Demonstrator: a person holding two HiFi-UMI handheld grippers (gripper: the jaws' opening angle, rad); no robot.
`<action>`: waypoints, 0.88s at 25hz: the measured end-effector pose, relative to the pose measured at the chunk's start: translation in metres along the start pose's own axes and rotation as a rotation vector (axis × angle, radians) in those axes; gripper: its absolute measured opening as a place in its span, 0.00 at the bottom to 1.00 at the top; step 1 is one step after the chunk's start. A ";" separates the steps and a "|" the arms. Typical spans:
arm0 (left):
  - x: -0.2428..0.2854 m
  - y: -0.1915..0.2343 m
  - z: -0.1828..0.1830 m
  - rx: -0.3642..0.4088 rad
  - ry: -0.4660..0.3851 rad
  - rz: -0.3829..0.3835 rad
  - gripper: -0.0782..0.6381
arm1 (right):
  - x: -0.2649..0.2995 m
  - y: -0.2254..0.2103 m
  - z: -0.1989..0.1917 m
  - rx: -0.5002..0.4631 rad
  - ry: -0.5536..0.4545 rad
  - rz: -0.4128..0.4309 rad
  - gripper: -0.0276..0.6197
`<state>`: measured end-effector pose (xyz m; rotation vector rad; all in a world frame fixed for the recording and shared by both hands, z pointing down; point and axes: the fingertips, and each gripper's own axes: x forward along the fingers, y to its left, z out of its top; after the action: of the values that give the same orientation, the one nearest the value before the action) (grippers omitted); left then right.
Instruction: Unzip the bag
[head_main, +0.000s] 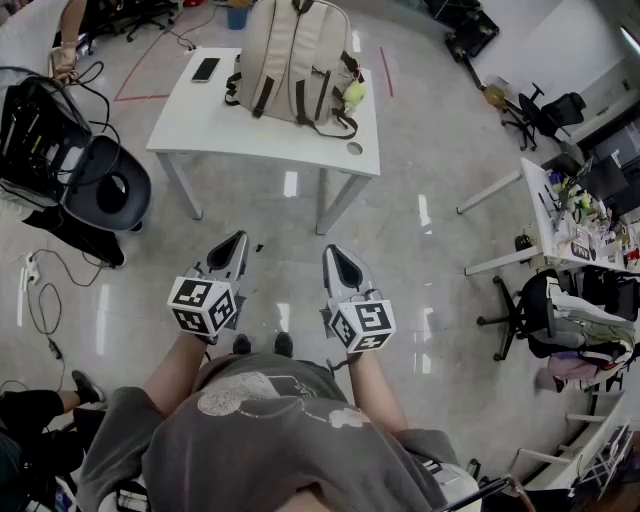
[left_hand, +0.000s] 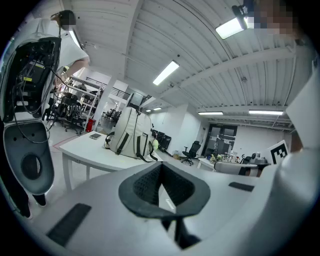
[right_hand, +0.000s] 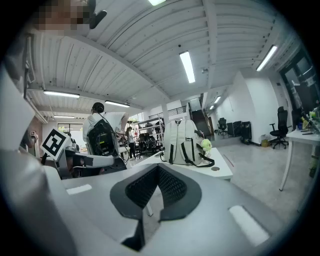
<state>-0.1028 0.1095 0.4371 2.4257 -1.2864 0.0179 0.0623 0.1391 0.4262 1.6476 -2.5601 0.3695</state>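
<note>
Nearest, the left gripper (head_main: 236, 240) and right gripper (head_main: 338, 255) hang side by side over the floor, both clenched on nothing. Well beyond them stands the white worktop (head_main: 200, 125), with the beige bag (head_main: 295, 55) upright on it and a phone (head_main: 205, 69) beside the bag.

Open office: desks (head_main: 534, 190), swivel chairs (head_main: 556, 110).

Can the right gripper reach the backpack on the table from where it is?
Probably not yet. The right gripper, jaws shut, hangs far back from the beige fabric backpack on the white rectangular table. Only shiny grey floor lies between, so stepping closer should do.
</note>
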 end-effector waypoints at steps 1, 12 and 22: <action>0.000 0.000 0.000 0.001 0.001 0.001 0.12 | 0.001 0.000 -0.001 0.000 0.002 0.001 0.04; -0.008 -0.007 -0.001 -0.001 -0.003 0.018 0.12 | -0.007 -0.005 -0.001 0.012 -0.010 -0.001 0.04; 0.000 -0.023 -0.006 -0.006 -0.003 0.044 0.12 | -0.025 -0.041 0.013 0.057 -0.076 -0.027 0.04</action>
<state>-0.0834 0.1232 0.4346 2.3931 -1.3394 0.0223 0.1104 0.1420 0.4156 1.7468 -2.6021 0.3886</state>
